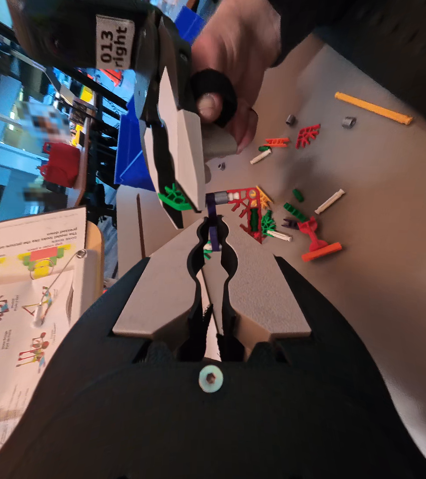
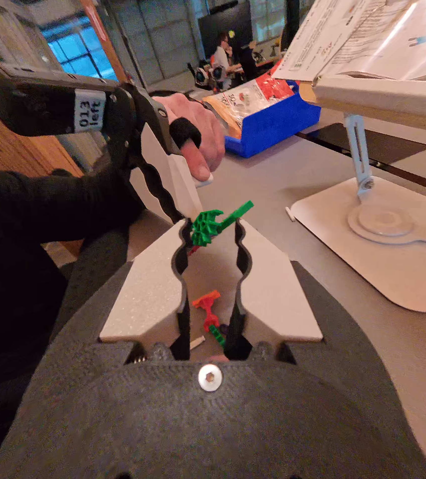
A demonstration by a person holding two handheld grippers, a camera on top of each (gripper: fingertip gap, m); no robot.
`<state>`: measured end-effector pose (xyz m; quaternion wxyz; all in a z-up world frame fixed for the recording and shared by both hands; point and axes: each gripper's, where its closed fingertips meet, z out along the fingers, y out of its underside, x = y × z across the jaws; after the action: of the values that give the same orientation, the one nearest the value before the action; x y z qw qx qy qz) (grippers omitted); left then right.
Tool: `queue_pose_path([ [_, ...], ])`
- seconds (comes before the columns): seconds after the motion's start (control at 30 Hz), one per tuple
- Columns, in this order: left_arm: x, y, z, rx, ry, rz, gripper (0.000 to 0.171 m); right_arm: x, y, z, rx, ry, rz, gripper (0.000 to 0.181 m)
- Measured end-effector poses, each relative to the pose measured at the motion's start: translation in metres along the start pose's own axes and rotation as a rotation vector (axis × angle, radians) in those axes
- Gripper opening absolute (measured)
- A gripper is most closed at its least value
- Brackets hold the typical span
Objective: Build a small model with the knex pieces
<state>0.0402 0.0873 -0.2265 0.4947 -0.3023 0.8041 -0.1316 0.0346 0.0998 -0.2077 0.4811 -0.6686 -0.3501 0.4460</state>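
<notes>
The left gripper (image 1: 213, 223) is clenched on a purple strip (image 1: 213, 228), whose far end joins a grey sleeve (image 1: 221, 197) on a red fan-shaped connector (image 1: 245, 201). The right gripper (image 2: 212, 224) grasps a green fan-shaped connector (image 2: 203, 229) with a green rod (image 2: 235, 215) plugged into it; both pieces are held above the table, their tips nearly touching.

On the grey table (image 1: 362, 259) lie three white rods (image 1: 329, 201), one long yellow rod (image 1: 372, 108), two loose grey sleeves (image 1: 348, 121), a second red fan connector (image 1: 307, 134) and a red-and-orange piece (image 1: 318, 243).

One blue bin (image 2: 271, 127) stands at the table's far edge, near a white stand (image 2: 362, 233) holding an instruction sheet (image 1: 25, 298). A person's hand (image 1: 235, 64) grips each tool. Behind is an office with windows.
</notes>
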Motion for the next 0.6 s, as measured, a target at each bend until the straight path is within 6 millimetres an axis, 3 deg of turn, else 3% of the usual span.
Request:
queue_pose_path([
  [0.07, -0.002, -0.001, 0.001, 0.004, -0.02, 0.005, 0.004, -0.009, -0.007, 0.0, 0.049, -0.039, -0.022, 0.01],
  [0.27, -0.021, -0.003, 0.0, 0.109, -0.084, -0.125, 0.012, -0.008, -0.024, -0.008, 0.131, 0.009, -0.068, 0.003],
  [0.43, -0.031, -0.008, 0.004, 0.107, -0.182, -0.088, 0.083, -0.007, -0.038, -0.02, 0.213, -0.001, -0.018, 0.003],
  [0.5, -0.035, -0.008, 0.01, 0.079, -0.251, -0.029, 0.084, -0.01, -0.041, -0.021, 0.239, -0.021, 0.01, 0.003],
  [0.6, -0.042, -0.008, 0.019, 0.055, -0.367, 0.04, 0.07, -0.013, -0.043, -0.019, 0.257, -0.029, 0.029, 0.003],
])
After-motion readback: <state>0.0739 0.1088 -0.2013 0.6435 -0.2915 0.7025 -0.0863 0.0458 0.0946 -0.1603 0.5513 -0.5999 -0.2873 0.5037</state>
